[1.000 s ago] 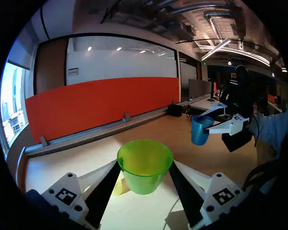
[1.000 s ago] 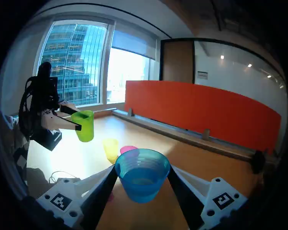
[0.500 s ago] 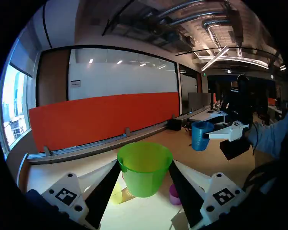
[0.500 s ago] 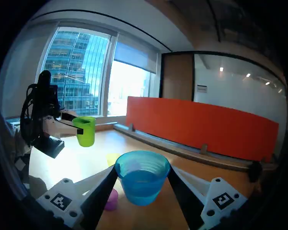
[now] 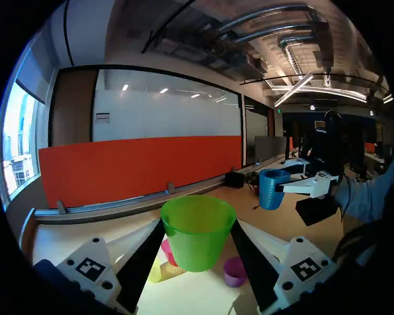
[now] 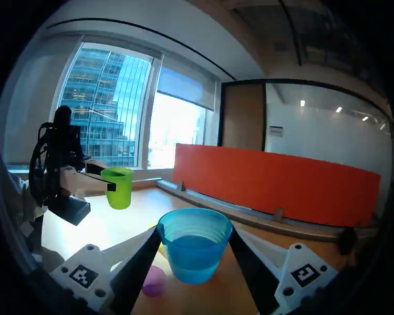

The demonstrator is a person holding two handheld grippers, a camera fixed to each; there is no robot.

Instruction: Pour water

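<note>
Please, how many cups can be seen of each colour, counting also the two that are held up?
green cup: 1
blue cup: 1
pink cup: 1
yellow cup: 1
purple cup: 1
Total: 5 cups

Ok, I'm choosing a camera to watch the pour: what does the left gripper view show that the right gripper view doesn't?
Left gripper view: a pink cup on the table, ceiling pipes. Right gripper view: water inside the blue cup, a bright window. Both: the green cup clamped in the left gripper, the blue cup in the right gripper, the orange partition, a purple cup.
</note>
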